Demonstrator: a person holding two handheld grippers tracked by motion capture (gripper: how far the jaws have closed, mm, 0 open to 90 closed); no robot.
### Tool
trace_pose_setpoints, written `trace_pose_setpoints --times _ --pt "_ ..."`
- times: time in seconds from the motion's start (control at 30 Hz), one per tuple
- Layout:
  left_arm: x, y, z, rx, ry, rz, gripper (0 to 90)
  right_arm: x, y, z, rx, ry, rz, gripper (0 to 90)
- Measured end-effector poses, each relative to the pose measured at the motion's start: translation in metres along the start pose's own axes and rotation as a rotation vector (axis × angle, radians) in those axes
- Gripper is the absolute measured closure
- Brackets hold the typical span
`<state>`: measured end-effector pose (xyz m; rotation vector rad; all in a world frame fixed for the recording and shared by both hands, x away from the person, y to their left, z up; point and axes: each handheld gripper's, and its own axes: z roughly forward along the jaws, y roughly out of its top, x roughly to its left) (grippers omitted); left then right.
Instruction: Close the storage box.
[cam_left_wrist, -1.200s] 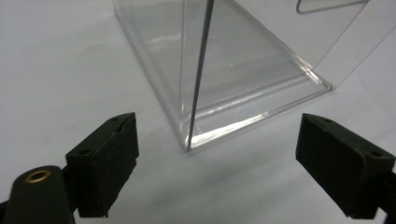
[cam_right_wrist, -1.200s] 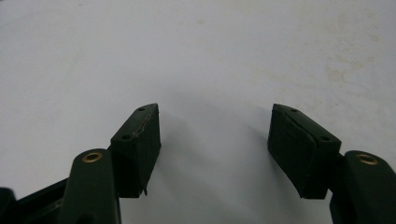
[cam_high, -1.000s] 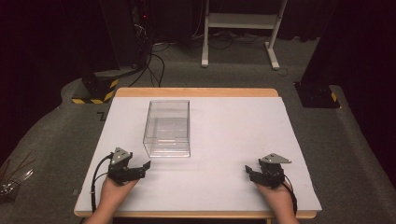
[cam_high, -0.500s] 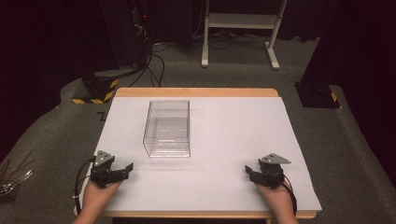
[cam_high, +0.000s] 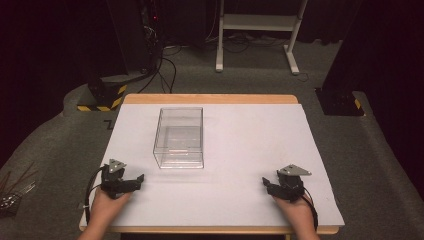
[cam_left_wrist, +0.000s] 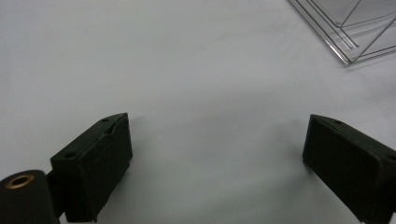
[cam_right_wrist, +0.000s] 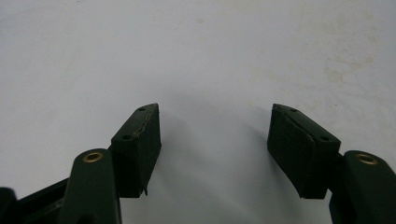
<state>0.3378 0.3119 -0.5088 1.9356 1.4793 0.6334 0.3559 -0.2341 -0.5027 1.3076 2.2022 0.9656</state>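
Since the earlier frame, the left gripper (cam_high: 131, 181) has drawn back toward the tabletop's (cam_high: 240, 145) near-left corner, away from the clear box (cam_high: 179, 137) — jaws opening, nothing between them. Right gripper (cam_high: 270, 184) rests near-right, jaws spread and empty (box well apart, left of centre).
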Motion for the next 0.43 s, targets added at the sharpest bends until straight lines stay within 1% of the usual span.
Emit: trace_pose_setpoints --times 0.13,0.43 --pt "-0.0013 -0.0008 -0.0005 -0.007 0.013 0.002 8.7 0.0004 0.0001 0.0002 0.001 -0.004 -0.005 34.7" --pt "-0.001 -0.0011 -0.0009 -0.007 0.01 -0.003 9.1 0.0011 0.0003 0.0004 0.003 -0.008 -0.007 34.9"
